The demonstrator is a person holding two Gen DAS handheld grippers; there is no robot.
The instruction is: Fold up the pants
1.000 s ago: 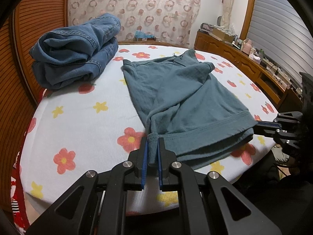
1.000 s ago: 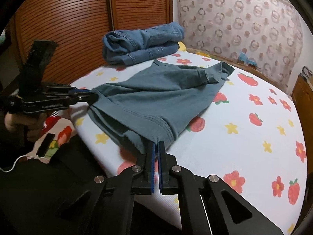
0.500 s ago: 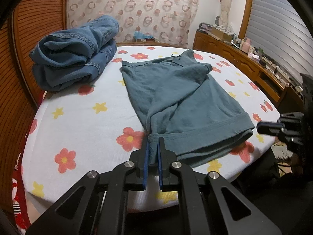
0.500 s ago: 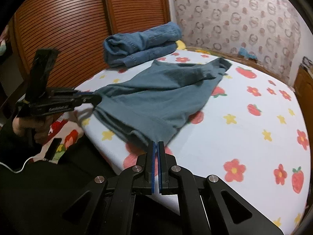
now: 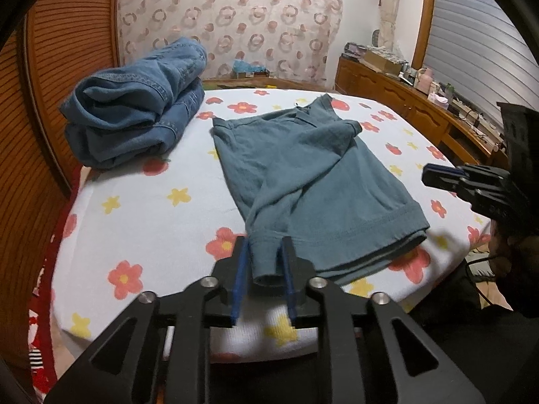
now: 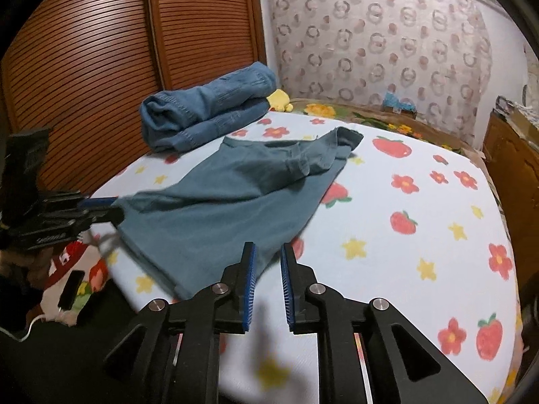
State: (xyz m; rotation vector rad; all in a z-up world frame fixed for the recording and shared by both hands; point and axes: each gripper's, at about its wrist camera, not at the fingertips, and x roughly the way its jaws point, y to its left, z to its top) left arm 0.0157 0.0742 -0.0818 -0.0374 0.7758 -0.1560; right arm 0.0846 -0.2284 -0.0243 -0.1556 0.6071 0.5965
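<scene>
Teal pants [image 5: 303, 175] lie folded lengthwise on the flowered bed, hem toward me. My left gripper [image 5: 264, 247] has its jaws opening; one hem corner lies loose between the blue pads [image 5: 240, 269], which do not press on it. In the right wrist view the same pants [image 6: 229, 208] stretch away, and my right gripper [image 6: 267, 250] is also opening, its tips just at the other hem corner, gripping nothing. Each gripper shows in the other's view: the right gripper [image 5: 433, 173] hangs off the bed's right edge, and the left gripper [image 6: 111, 207] sits at the hem's left corner.
Folded blue jeans [image 5: 134, 114] are stacked at the bed's far left, beside slatted wooden doors [image 6: 84, 67]. The flowered sheet [image 6: 421, 219] spreads bare to the right. A wooden dresser [image 5: 421, 114] with clutter runs along the right wall. A phone [image 6: 70, 289] lies on the floor.
Both grippers' jaws have parted from shut. The right gripper came off its hem corner and drew back from the bed edge. The hem now rests flat on the sheet.
</scene>
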